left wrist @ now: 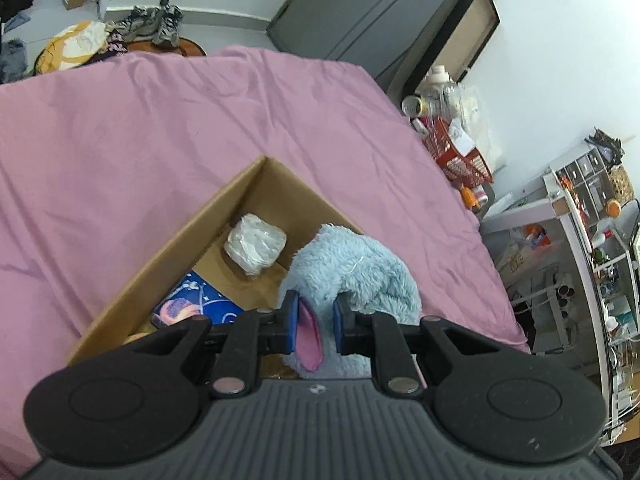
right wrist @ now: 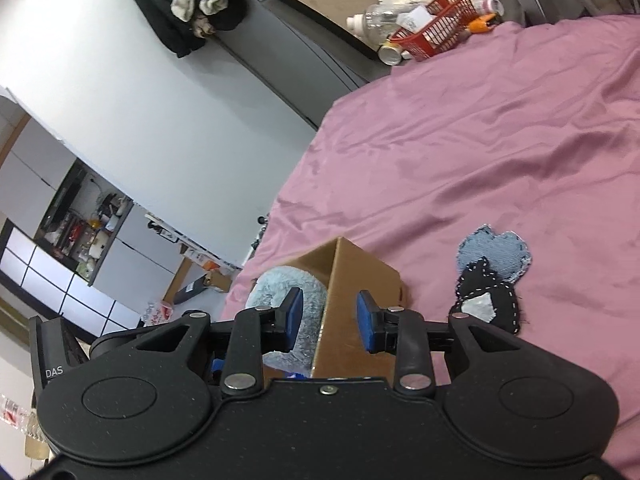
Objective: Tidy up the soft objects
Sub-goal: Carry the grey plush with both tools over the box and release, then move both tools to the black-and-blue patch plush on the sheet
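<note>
An open cardboard box [left wrist: 160,264] sits on the pink bedsheet [left wrist: 200,128]. Inside it lie a white wrapped bundle [left wrist: 256,246] and a blue space-print item [left wrist: 196,300]. A fluffy light-blue plush toy [left wrist: 360,264] hangs over the box's right wall, and my left gripper [left wrist: 317,322] is shut on its pink-lined ear. In the right wrist view, my right gripper [right wrist: 331,318] straddles a vertical corner of the box [right wrist: 360,276]; its pads stand apart from the cardboard, the left one beside the plush [right wrist: 276,284]. A denim heart patch [right wrist: 496,256] and a black stitched fabric piece [right wrist: 488,304] lie on the sheet to the right.
A red basket [right wrist: 440,24] with bottles and a can stands past the bed's far corner. A dark cabinet [left wrist: 380,12] lines the wall. Cluttered shelves [left wrist: 592,240] stand beyond the bed's right edge. Shoes and bags lie on the floor [left wrist: 80,40].
</note>
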